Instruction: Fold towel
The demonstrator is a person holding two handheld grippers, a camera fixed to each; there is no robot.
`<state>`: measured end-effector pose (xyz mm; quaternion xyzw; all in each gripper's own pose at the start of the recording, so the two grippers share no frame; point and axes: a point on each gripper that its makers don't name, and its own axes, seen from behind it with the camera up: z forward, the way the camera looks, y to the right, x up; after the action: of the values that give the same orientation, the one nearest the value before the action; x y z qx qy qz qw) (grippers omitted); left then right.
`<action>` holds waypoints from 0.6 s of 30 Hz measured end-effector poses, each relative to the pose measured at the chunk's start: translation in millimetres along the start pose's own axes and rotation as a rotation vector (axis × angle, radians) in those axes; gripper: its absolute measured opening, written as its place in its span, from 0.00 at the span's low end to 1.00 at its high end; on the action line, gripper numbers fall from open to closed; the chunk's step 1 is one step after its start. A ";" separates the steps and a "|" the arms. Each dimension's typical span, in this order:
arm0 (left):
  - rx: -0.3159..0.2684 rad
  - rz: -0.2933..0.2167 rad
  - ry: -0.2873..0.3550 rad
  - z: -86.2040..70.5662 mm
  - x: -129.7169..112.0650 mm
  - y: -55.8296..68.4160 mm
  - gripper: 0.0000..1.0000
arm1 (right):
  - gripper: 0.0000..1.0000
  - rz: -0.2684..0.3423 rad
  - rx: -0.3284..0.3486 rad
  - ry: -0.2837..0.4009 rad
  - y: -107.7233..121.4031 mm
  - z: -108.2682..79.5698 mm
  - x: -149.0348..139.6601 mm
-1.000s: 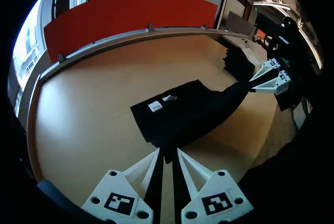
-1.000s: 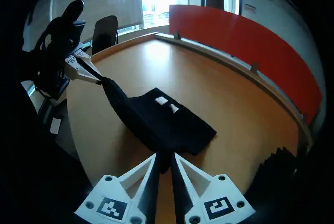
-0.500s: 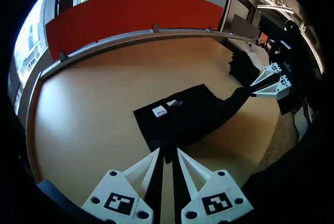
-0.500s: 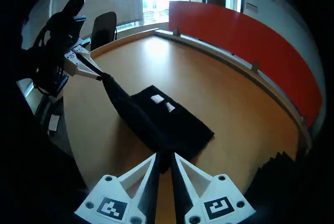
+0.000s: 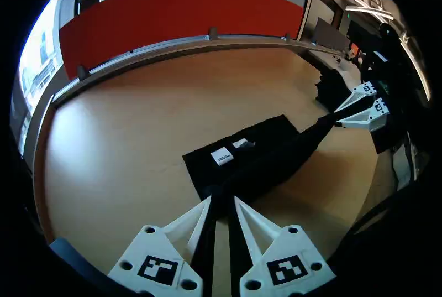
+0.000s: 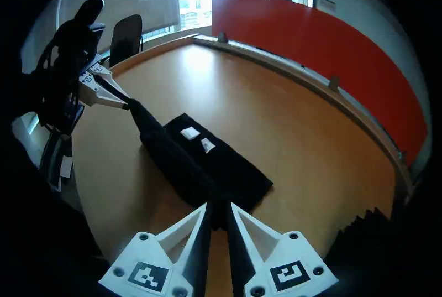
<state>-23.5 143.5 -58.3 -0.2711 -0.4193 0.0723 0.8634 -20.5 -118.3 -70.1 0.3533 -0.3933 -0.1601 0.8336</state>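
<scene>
Jaws: left gripper [image 5: 221, 200] is clamped together on one corner of the towel [image 5: 259, 147]; right gripper [image 6: 219, 206] is clamped on the next corner; both fingers of each press the cloth
Towel: black; its far half lies flat on the table [image 5: 121, 131], toward 12 o'clock from each gripper's tips; its near edge is lifted and runs taut between the two grippers
Why held so: by my judgement, the pull keeps the raised edge straight, so it can be carried over the flat half and land square
Other gripper: in the left gripper view the right gripper [image 5: 359, 113] sits at 3 o'clock; in the right gripper view the left gripper [image 6: 102, 89] sits at 10 o'clock
Counts: grippers, two; towel, one; white tags [image 5: 222, 156] on it, two; red panel [image 5: 182, 15], one; chair [image 6: 124, 34], one
</scene>
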 end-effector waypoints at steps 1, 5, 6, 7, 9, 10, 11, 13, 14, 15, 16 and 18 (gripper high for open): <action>-0.001 0.001 -0.002 1.5 0.0 -0.1 0.13 | 0.17 0.000 0.000 -0.003 1.1 0.8 -0.6; -0.004 0.009 -0.011 7.6 0.1 -0.1 0.13 | 0.17 0.001 0.000 -0.014 5.0 3.3 -3.3; -0.004 0.012 -0.013 9.3 0.1 0.0 0.13 | 0.17 0.001 0.000 -0.017 6.0 3.9 -4.1; -0.003 0.014 -0.014 11.1 0.2 -0.3 0.13 | 0.17 0.002 0.000 -0.020 6.8 4.5 -4.8; -0.001 0.020 -0.018 15.1 0.3 -1.0 0.13 | 0.17 0.004 0.000 -0.027 8.7 5.9 -6.5; 0.001 0.022 -0.020 17.3 0.3 -1.7 0.13 | 0.17 0.005 0.000 -0.031 9.7 7.1 -7.6; 0.002 0.025 -0.021 19.5 0.2 -2.3 0.13 | 0.17 0.005 0.000 -0.035 10.7 8.3 -8.7; 0.006 0.028 -0.026 24.4 -0.2 -3.7 0.13 | 0.17 0.006 0.001 -0.044 12.9 11.3 -11.4; 0.008 0.030 -0.028 26.7 -0.6 -4.3 0.13 | 0.17 0.005 0.002 -0.049 13.9 13.0 -12.9; 0.010 0.032 -0.031 29.3 -1.0 -4.9 0.13 | 0.17 0.005 0.002 -0.054 15.2 14.8 -14.4; 0.011 0.033 -0.033 31.5 -1.4 -5.3 0.13 | 0.17 0.004 0.002 -0.059 16.4 16.6 -15.3; 0.015 0.036 -0.039 36.2 -2.4 -6.1 0.13 | 0.17 0.003 0.001 -0.068 19.2 20.5 -17.2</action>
<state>-53.3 152.3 -38.6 -0.2708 -0.4305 0.0961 0.8556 -47.5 -104.9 -56.7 0.3477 -0.4222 -0.1706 0.8196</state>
